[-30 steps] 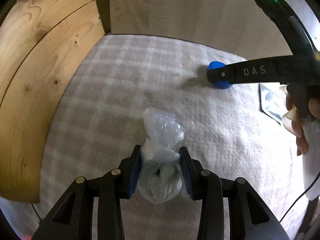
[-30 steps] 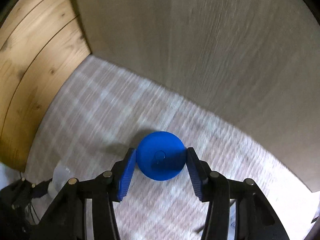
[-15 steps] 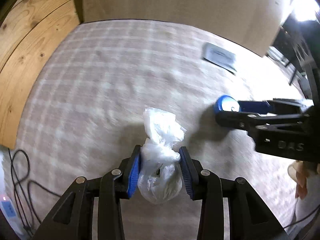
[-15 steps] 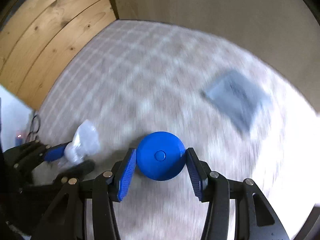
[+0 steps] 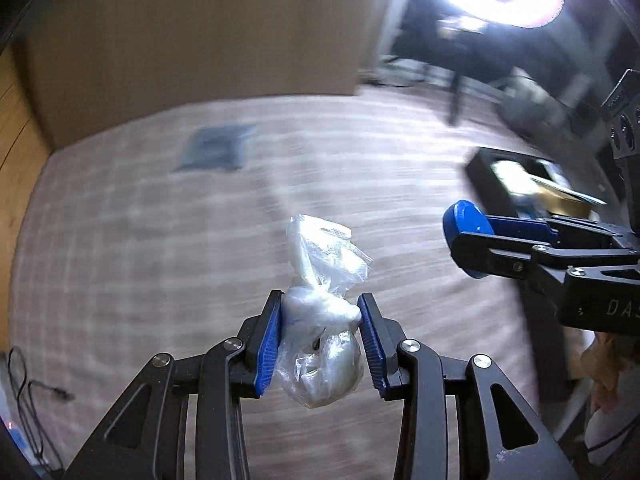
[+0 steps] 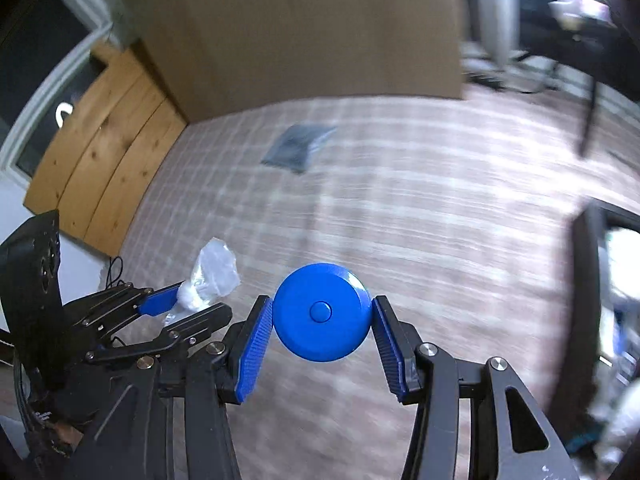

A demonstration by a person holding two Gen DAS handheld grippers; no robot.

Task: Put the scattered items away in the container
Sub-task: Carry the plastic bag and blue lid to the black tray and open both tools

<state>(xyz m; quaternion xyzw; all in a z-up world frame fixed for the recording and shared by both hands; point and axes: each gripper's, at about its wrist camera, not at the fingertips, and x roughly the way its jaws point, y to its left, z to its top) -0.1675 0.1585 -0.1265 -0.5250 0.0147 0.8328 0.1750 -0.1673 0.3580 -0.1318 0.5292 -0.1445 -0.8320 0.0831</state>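
The black container (image 5: 486, 166) now appears at the right edge of the checked carpet (image 5: 140, 240); a second ago both views showed only the carpet's far corner by the wooden panels, so both hands have swung toward the drop-off. The left gripper (image 5: 320, 312) pinches a knotted clear plastic bag (image 5: 320, 336) above the carpet. The right gripper (image 6: 323, 316) clamps a blue round disc (image 6: 322, 312) (centre button facing the camera), the nearer of the two to the container. A grey flat packet (image 6: 298, 148) lies near the carpet's far edge, uncollected. Judged remaining: release both items, then fetch the packet.
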